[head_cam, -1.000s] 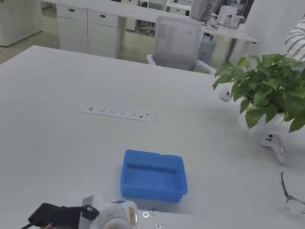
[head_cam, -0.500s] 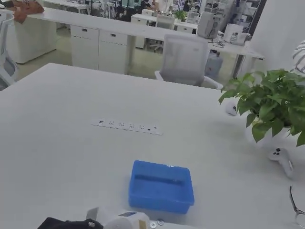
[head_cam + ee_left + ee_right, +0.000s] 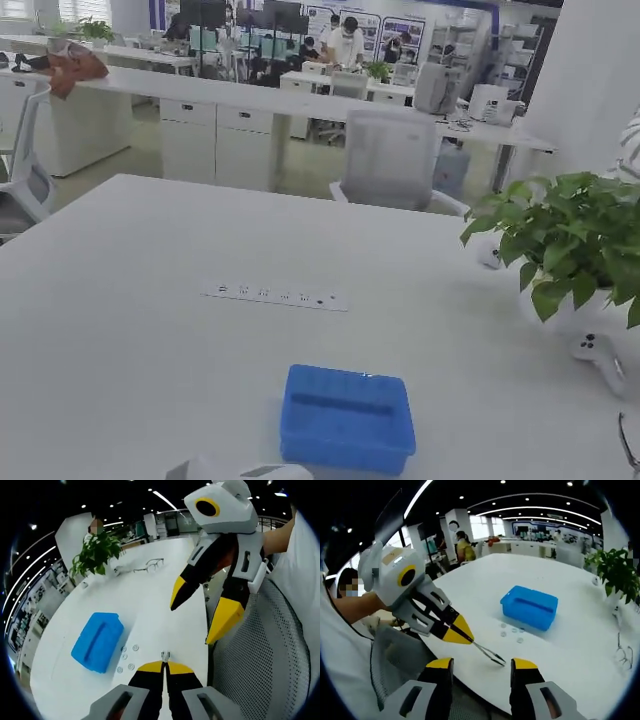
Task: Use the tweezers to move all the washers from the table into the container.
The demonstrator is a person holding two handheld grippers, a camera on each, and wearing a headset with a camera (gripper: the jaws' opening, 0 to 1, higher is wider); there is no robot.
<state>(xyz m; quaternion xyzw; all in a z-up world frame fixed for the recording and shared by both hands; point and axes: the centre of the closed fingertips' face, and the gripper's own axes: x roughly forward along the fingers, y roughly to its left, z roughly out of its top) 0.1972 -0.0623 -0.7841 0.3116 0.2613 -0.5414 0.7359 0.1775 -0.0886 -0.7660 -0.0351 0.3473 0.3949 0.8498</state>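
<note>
My left gripper (image 3: pixel 164 666) is shut on thin metal tweezers (image 3: pixel 165 655), whose tips hover over the white table edge. From the right gripper view, the left gripper (image 3: pixel 465 632) holds the tweezers (image 3: pixel 488 653) pointing toward several small washers (image 3: pixel 512 631) lying on the table beside the blue container (image 3: pixel 529 606). The washers (image 3: pixel 127 658) lie between the tweezers and the container (image 3: pixel 97 641). My right gripper (image 3: pixel 482 665) is open and empty, held off the table edge; it appears as the right gripper (image 3: pixel 189 626) in the left gripper view. The container (image 3: pixel 347 418) looks empty.
A potted plant (image 3: pixel 580 240) stands at the right, with a white controller (image 3: pixel 600 355) and glasses (image 3: pixel 148 565) near it. A power strip (image 3: pixel 275 295) lies mid-table. A mesh chair (image 3: pixel 260 660) sits below the grippers. A gripper's top (image 3: pixel 235 470) pokes in at the bottom edge.
The head camera has tilted upward, so the container, the washers and the gripper slid toward the bottom edge of the picture. Nothing on the table has visibly moved.
</note>
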